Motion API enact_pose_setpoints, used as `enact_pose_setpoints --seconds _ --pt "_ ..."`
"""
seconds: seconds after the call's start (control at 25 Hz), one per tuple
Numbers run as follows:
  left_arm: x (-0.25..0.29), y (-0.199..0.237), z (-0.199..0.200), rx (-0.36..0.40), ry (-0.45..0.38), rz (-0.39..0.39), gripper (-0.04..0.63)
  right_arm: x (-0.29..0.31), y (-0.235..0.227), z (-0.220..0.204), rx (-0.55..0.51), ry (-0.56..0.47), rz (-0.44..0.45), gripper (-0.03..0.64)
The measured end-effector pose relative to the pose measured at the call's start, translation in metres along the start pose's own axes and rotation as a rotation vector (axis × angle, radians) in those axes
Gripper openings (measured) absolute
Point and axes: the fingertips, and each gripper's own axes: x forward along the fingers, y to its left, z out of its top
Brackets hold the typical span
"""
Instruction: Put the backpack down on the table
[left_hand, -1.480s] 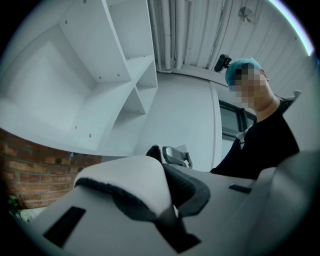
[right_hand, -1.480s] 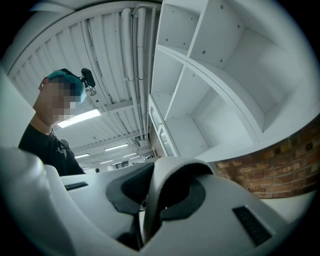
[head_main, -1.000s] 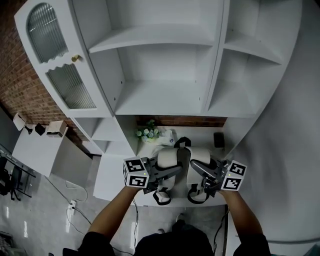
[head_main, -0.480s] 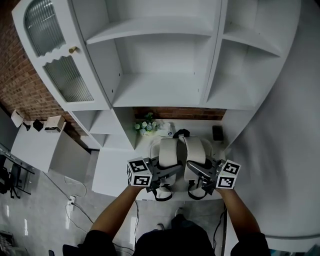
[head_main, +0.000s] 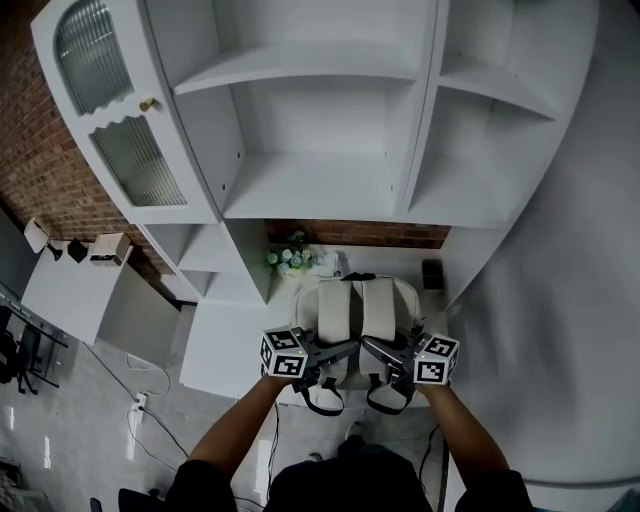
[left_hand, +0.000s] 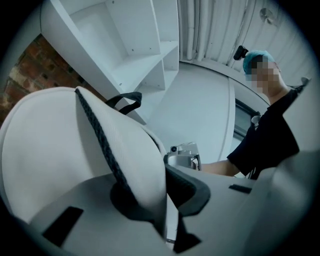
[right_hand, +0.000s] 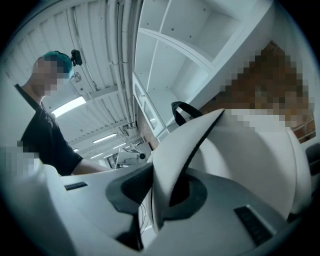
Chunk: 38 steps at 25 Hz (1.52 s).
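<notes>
Head view: a white fabric backpack stands upright over the white worktop, under a white shelf unit and near a small bunch of flowers. I cannot tell whether its base touches. The left claw and right claw grip its near side.

Left gripper view: the jaws stand narrow, clamped on a padded white strap with dark mesh edging.

Right gripper view: the jaws stand narrow, pinching the other white strap.
</notes>
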Motion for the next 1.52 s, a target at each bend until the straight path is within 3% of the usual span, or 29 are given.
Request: enact_pose_setpoints --seconds 0.36,0.84,0.92,1.16,1.4,1.52 --pt "0.002 0.027 -0.029 -0.029 0.019 0.052 0.054 0.003 -0.028 -0.035 -0.011 0.097 0.006 0.067" --pt "0.005 0.049 -0.046 -0.065 0.005 0.105 0.063 0.004 -0.057 -0.052 0.058 0.085 0.011 0.067" --pt "0.004 0.048 -0.045 -0.062 0.000 0.102 0.091 0.003 -0.058 -0.053 0.049 0.093 0.009 0.069" --pt "0.005 0.055 -0.045 -0.059 -0.003 0.125 0.189 0.001 -0.067 -0.056 0.028 0.139 -0.045 0.191" --pt "0.000 0.066 -0.040 0.050 -0.012 0.268 0.222 -0.013 -0.083 -0.058 0.045 0.152 -0.193 0.259" --pt "-0.006 0.070 -0.038 0.019 -0.046 0.295 0.249 -0.018 -0.082 -0.055 0.064 0.121 -0.217 0.265"
